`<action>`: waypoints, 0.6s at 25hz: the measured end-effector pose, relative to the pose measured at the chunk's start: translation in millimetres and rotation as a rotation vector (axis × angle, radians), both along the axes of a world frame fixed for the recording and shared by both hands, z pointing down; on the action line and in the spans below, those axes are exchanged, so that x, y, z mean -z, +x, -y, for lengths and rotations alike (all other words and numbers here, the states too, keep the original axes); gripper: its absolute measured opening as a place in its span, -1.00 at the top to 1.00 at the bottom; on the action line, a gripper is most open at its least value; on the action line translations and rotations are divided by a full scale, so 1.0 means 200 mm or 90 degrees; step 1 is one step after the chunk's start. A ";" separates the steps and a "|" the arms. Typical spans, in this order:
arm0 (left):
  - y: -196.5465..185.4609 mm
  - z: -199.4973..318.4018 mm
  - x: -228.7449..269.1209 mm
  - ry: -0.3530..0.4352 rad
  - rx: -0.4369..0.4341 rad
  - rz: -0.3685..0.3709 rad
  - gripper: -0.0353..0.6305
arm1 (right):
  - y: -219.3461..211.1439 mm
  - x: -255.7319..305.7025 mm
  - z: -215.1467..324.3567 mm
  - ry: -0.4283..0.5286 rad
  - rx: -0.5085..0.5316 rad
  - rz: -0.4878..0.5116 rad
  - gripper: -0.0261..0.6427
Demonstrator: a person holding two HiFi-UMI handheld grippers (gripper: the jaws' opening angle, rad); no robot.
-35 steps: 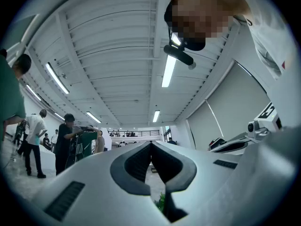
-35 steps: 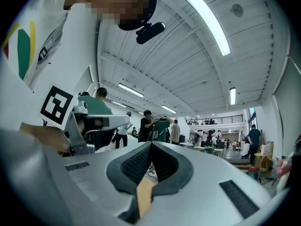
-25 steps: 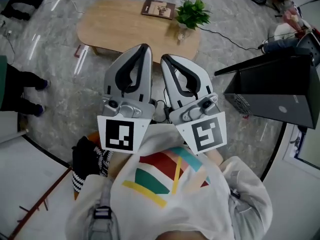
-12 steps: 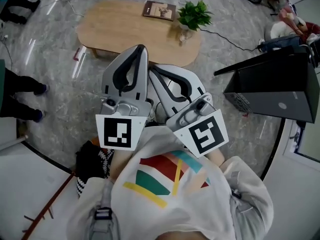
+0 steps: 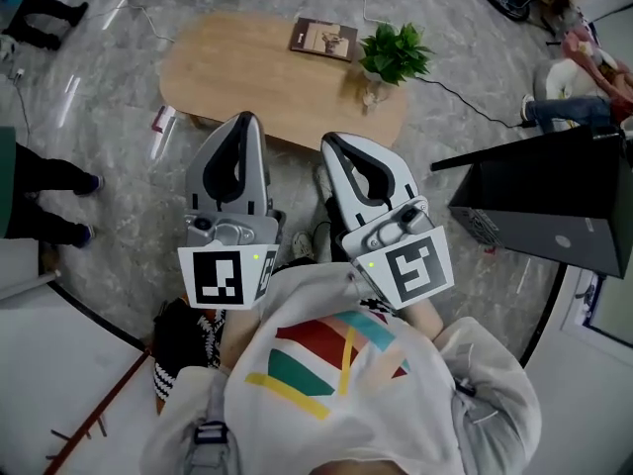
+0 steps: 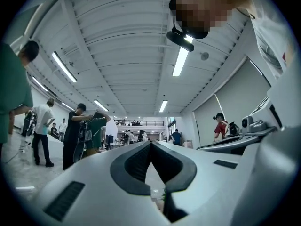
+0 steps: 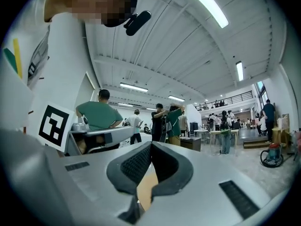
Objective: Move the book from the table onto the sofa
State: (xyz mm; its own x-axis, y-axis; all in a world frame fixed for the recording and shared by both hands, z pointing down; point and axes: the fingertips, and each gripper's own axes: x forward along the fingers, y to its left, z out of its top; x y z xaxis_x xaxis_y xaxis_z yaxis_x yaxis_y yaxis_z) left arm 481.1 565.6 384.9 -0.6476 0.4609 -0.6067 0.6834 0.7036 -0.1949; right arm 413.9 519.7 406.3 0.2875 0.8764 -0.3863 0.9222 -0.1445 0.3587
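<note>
Facing the table point(image 5: 237, 67) from its near side, the person is holding both grippers side by side in front of the chest, tips pointing toward the table and tilting a little upward. On the left gripper point(image 5: 242, 119) the jaws are lying pressed together at the tips, with nothing between them. On the right gripper point(image 5: 332, 142) the jaws are likewise meeting at the tips and gripping nothing; the tan patch showing through the gap behind them is judged to be the tabletop beyond. The book point(image 5: 323, 39) is lying flat at the table's far edge, cover up, just beside the plant point(image 5: 394, 52), which is standing toward the table's far right end. Both grippers are hanging on the table's near side, well apart from the book, so no grasp is under way. The closed, empty, raised pose is probably serving as a carrying posture. Since the book is sitting across the table from the person, a reach over the top or a walk round the table is looking necessary, with the jaws opening first. The plant's closeness is leaving little room on the book's right side, favouring a grip from its left or near edge. No sofa is showing anywhere round the table.
</note>
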 end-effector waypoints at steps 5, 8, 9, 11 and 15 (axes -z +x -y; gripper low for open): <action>-0.10 -0.25 0.24 -0.023 0.058 0.014 0.88 | -0.29 0.24 -0.28 -0.032 -0.006 -0.009 0.89; -0.19 -0.39 0.44 -0.047 0.079 0.014 0.88 | -0.47 0.39 -0.43 -0.039 -0.018 -0.026 0.89; -0.23 -0.45 0.49 -0.050 0.086 0.012 0.88 | -0.53 0.44 -0.47 -0.039 -0.021 -0.030 0.89; -0.32 -0.55 0.56 -0.045 0.097 0.005 0.88 | -0.66 0.50 -0.57 -0.035 -0.025 -0.043 0.89; -0.49 -0.75 0.66 -0.031 0.113 -0.017 0.88 | -0.90 0.58 -0.77 -0.010 -0.029 -0.075 0.89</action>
